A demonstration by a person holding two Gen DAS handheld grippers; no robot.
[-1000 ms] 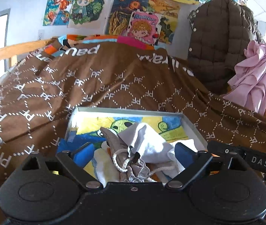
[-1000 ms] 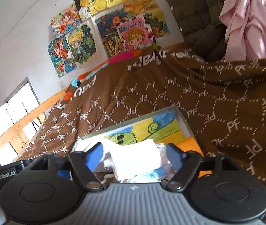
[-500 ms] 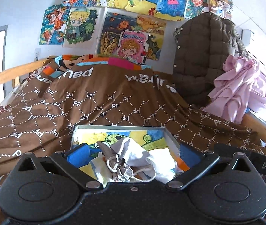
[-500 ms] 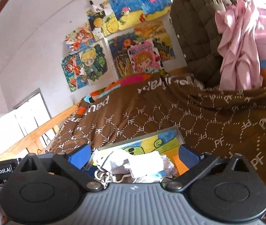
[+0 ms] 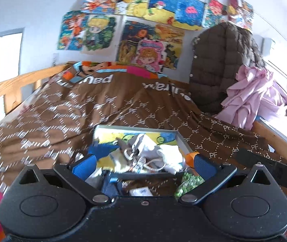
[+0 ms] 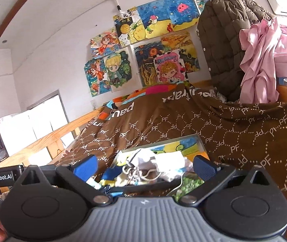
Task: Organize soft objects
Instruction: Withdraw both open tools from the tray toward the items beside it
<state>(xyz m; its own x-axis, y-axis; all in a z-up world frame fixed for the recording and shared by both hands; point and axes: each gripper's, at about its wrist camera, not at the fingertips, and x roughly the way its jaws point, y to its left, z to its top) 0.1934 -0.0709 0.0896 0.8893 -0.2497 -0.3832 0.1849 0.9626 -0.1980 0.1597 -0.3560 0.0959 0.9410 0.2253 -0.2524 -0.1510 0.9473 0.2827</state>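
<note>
Jaws: both grippers, left (image 5: 142, 164) and right (image 6: 144, 164), spread wide, empty.
Pose: both level, lower centre.
Count: one shallow grey cardboard box (image 5: 180, 139) of crumpled cloths (image 6: 157, 164).

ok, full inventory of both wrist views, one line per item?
tray: 1, grey rim, cartoon-print base, on the bedspread
soft items: a pile, white, grey, blue and yellow, in the tray
bedspread: 1, brown with white PF pattern, over the bed
drawings: many, multicoloured, on the wall
puffer jacket: 1, dark brown, hanging right of the bed
pink cloth: 1, draped beside the jacket
bed rail: 1, light wood, left side
left gripper: 1, black with blue pads, open
right gripper: 1, black and grey with blue pads, open
</note>
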